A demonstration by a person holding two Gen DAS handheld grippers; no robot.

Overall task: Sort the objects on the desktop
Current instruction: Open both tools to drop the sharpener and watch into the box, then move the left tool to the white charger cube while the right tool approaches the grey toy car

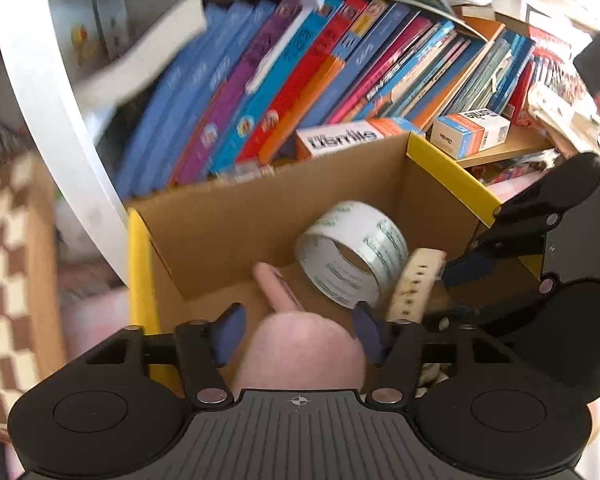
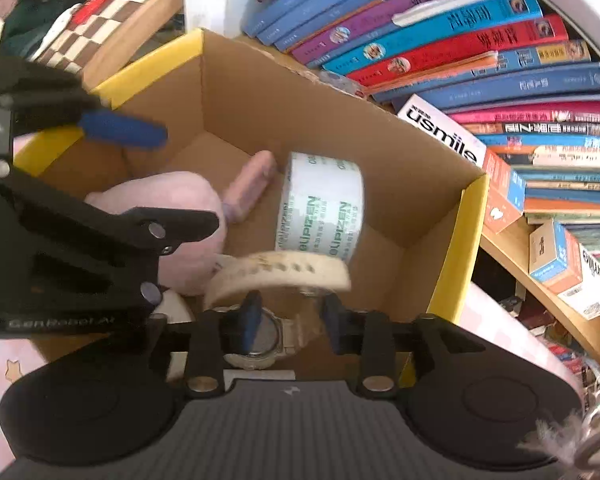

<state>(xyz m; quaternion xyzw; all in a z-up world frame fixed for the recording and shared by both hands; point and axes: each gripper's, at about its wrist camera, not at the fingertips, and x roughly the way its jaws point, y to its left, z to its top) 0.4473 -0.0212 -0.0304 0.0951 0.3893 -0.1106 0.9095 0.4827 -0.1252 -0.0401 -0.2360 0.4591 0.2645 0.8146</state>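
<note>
Hovering over the cardboard box [image 2: 260,92], the left claw [image 1: 296,334] gapes around a pink plush toy [image 1: 300,352] and the right claw [image 2: 288,322] stands parted over a wristwatch [image 2: 260,340], beside a tape roll [image 2: 320,208], so sorting seems well underway.

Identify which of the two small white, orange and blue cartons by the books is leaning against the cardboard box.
The longer carton touching the box's back wall; the stubbier carton stands apart on the wooden shelf.
</note>
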